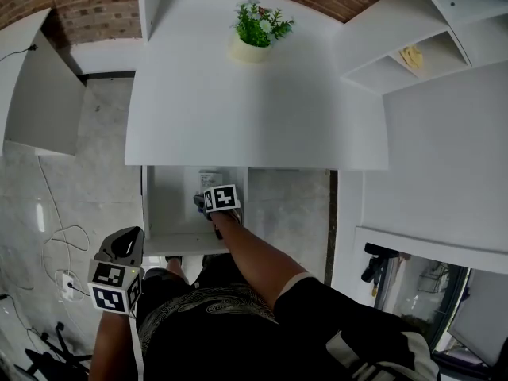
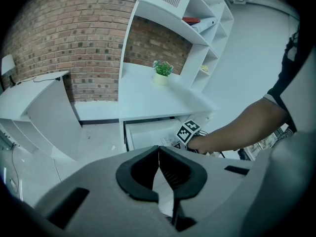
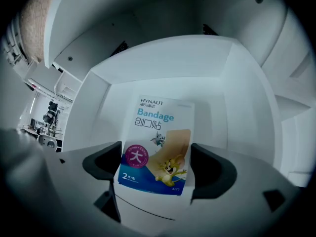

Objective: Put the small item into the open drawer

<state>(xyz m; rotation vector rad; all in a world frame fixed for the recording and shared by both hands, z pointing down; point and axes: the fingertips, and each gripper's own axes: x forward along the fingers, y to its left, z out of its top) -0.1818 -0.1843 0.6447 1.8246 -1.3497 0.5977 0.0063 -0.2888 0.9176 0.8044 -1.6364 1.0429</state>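
The small item is a flat bandage packet [image 3: 157,144] with blue print and a cartoon. It lies inside the open white drawer [image 3: 217,98], between the jaws of my right gripper [image 3: 156,164]. Those jaws stand wide apart, one at each side edge of the packet, so this gripper is open. In the head view the right gripper [image 1: 205,203] reaches down into the drawer [image 1: 159,213], with part of the packet [image 1: 209,178] showing beyond it. My left gripper [image 1: 125,244] hangs low at the left, outside the drawer. Its jaws meet at the tips, holding nothing [image 2: 159,148].
The drawer sticks out from under a white desk [image 1: 254,109] that carries a potted plant [image 1: 258,28]. White shelves [image 1: 413,50] stand at the right, and a white cabinet [image 1: 40,94] at the left. Cables [image 1: 55,244] lie on the marble floor.
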